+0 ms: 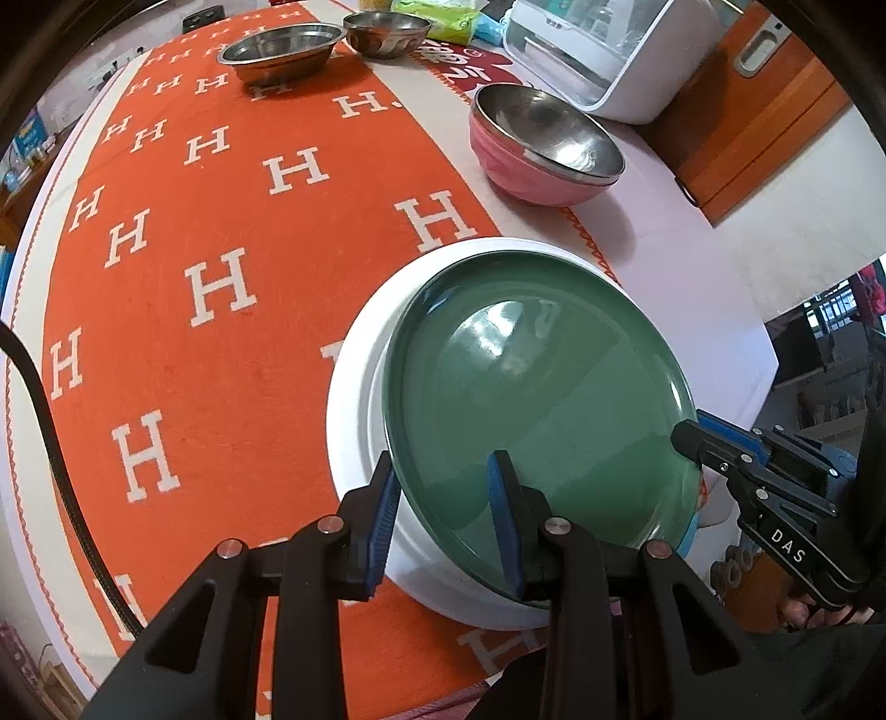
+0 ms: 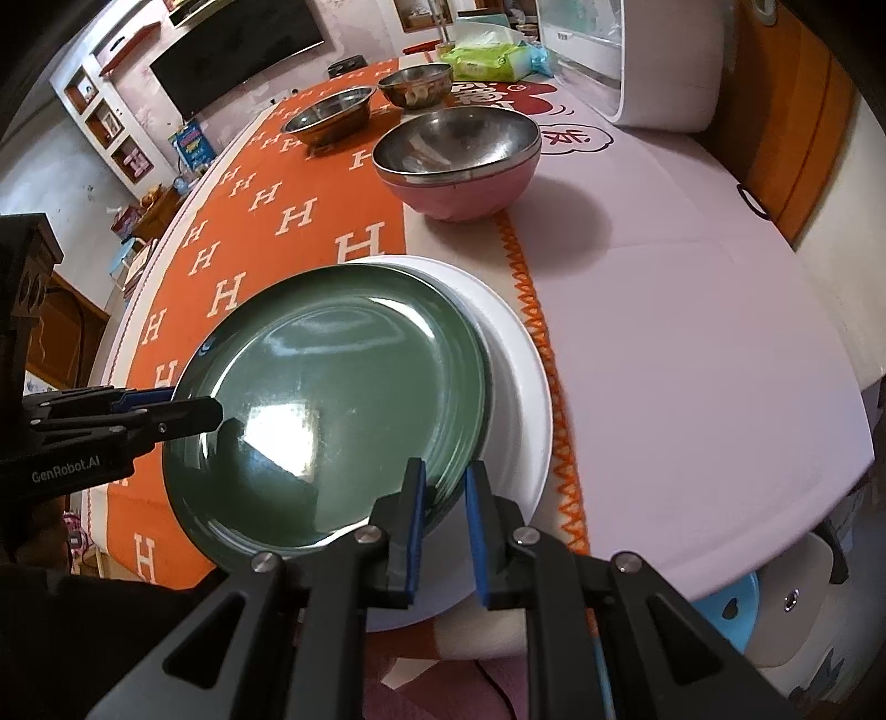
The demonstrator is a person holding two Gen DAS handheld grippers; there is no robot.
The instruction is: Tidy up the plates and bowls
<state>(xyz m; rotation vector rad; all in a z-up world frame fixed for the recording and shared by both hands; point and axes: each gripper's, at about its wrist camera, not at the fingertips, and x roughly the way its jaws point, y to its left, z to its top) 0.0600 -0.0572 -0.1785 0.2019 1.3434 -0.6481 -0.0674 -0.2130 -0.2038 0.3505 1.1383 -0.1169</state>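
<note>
**Green plate over the white one**

At the near edge of the table (image 2: 692, 343) we hold the green plate (image 1: 531, 399) with both grippers, one on each side of its rim. Our left gripper (image 1: 448, 520) has its blue pads either side of the plate's near-left rim, one finger under and one over the glossy face — a narrow gap, filled by the rim. Our right gripper (image 2: 446, 526) sits at the near-right rim in the same way; its jaws are only slightly apart, and whether the pads truly press the rim or have just let go we cannot tell from here.

Under the green plate lies the white plate (image 2: 515, 354), larger, showing as a crescent on the far and right sides. Whether the green one already rests on it or hangs just above (the rims overlap closely) we cannot tell.

Both plates sit where the orange cloth with white H letters (image 1: 210, 266) meets the plain pale cover. Farther off, toward the right, stands the pink bowl (image 1: 531, 160) with a steel bowl nested inside it. Well beyond, at the far end of the cloth, are a shallow steel bowl (image 1: 279, 50) and — just to its right — a smaller steel bowl (image 1: 385, 30). A white appliance (image 1: 592, 50) stands at the far right.
</note>
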